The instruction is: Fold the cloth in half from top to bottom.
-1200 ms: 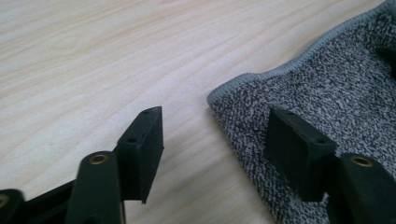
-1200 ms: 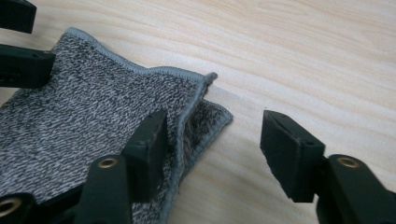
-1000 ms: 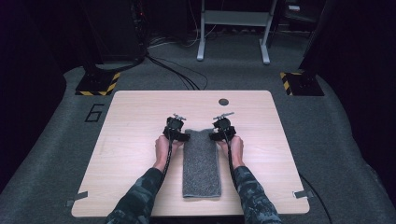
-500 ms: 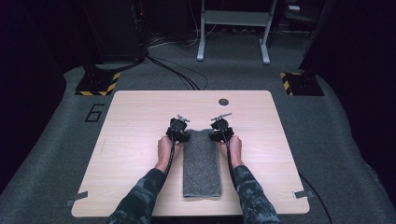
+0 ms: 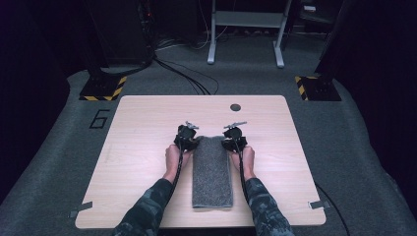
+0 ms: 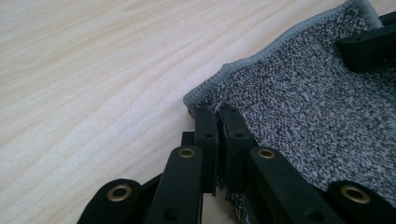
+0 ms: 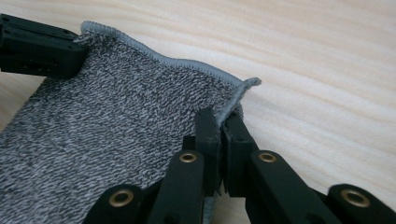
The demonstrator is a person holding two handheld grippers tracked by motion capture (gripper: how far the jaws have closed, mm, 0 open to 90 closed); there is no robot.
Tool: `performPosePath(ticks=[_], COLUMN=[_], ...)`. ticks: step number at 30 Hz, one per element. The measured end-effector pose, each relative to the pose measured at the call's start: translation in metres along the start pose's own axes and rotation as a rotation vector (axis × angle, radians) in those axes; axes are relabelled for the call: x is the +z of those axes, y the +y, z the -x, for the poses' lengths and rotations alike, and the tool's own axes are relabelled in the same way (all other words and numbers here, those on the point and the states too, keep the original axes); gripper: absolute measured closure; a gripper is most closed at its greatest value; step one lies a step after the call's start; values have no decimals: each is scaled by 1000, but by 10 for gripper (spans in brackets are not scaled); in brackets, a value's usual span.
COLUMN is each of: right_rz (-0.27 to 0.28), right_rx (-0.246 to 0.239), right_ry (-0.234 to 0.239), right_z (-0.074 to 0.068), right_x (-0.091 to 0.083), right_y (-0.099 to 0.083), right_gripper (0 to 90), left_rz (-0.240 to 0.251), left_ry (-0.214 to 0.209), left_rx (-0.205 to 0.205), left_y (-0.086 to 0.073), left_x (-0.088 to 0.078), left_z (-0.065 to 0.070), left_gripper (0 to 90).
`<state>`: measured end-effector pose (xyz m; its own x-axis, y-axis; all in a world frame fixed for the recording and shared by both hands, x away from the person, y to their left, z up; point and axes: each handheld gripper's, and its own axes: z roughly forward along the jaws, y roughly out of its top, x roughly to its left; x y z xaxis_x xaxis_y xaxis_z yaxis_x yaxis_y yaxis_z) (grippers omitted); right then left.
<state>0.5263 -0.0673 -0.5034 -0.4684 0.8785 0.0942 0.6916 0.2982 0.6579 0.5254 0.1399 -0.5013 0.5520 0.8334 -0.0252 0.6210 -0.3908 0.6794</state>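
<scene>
A grey terry towel [image 5: 211, 172], folded into a long strip, lies on the wooden table [image 5: 147, 123] between the person's forearms. My left gripper [image 5: 195, 142] is at its far left corner and my right gripper [image 5: 226, 142] at its far right corner. In the left gripper view the left gripper [image 6: 217, 113] has just closed and pinches the hemmed corner of the towel [image 6: 303, 107]. The right gripper [image 7: 219, 119] has likewise just closed on the towel [image 7: 116, 107] at its raised corner. Each view shows the other gripper [image 6: 369, 44] [image 7: 37, 46] at the opposite corner.
A small dark round spot [image 5: 235, 107] marks the table's far side. Bare wood spreads left and right of the towel. On the grey floor beyond stand two hazard-striped bases [image 5: 103, 88] [image 5: 317, 87], cables and a metal frame [image 5: 246, 29].
Both pairs of jaws have closed onto the towel's far corners. The hands have stayed almost in place and the towel lies as before.
</scene>
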Motion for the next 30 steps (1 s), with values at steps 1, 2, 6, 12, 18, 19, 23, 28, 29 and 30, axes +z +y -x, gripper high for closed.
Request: performPosePath(ticks=[1,2,6,12,18,19,23,28,29,30], right_rz=[9,15,57,94,125,135,154,183,188,195], right_rx=[-2,-3,-18,-36,-52,-63,-72,-102,-92,-104], right_ry=[2,1,-9,-17,-21,-23,-25,-27,-23,-21], right_z=[0,0,0,-1,-2,-2,-3,-1,-2,-1], right_x=[-2,-5,-14,-25,-35,-37,-42,-52,-55,-57], right_y=[0,1,5,10,19,21,29,38,39,41], right_gripper=[873,873,873,873,873,873,873,873,873,873], left_rz=[11,10,47,89,108,116,143,192,195,198], left_ry=[1,2,3,6,17,18,30,40,39,39], left_rx=[3,13,25,30,50,48,57,59,66,65], left_y=[1,2,6,13,20,21,31,37,38,39], left_x=[-2,-5,-13,-22,-31,-32,-40,-50,-52,-54], left_z=[0,0,1,2,0,-1,-4,-2,-2,-2], left_gripper=[866,865,865,865,865,865,865,864,864,864])
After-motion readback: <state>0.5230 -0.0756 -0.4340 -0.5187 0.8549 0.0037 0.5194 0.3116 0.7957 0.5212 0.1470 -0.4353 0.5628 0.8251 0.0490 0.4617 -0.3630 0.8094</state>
